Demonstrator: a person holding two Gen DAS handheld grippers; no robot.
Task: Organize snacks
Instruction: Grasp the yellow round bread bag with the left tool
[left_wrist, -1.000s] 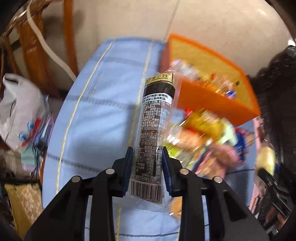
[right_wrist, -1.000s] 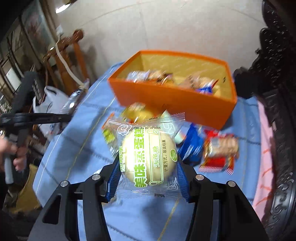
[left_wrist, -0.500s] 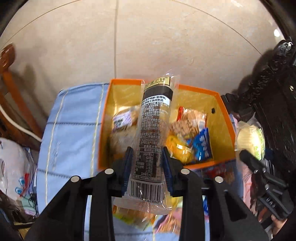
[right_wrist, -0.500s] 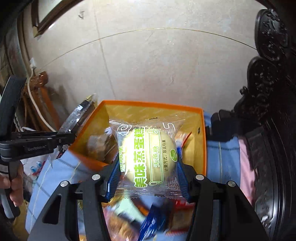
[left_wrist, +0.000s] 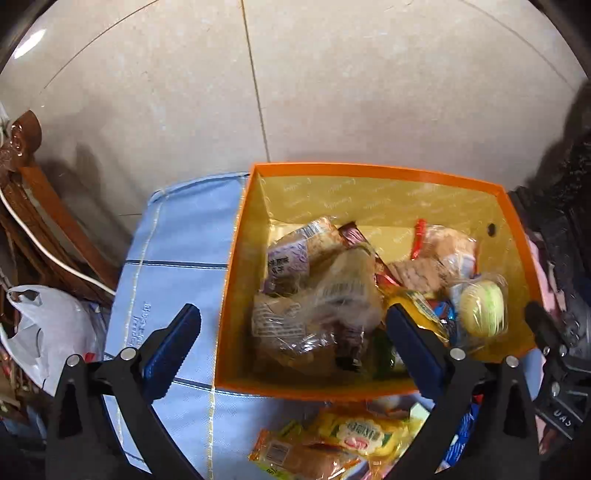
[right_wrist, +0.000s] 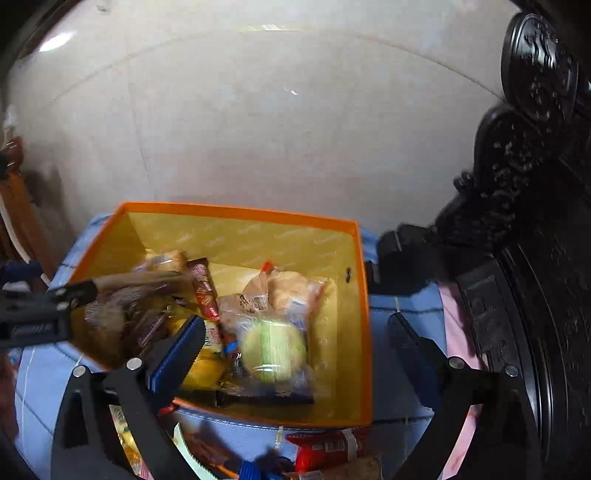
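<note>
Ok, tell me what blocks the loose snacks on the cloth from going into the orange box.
Nothing visible: the box is open-topped with bare floor at its far side. The loose snacks lie just outside its near wall, which they must clear.

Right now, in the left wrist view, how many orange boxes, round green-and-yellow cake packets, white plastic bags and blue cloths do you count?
orange box: 1
round green-and-yellow cake packet: 1, lying inside the box
white plastic bag: 1
blue cloth: 1, under the box
Total: 4
</note>
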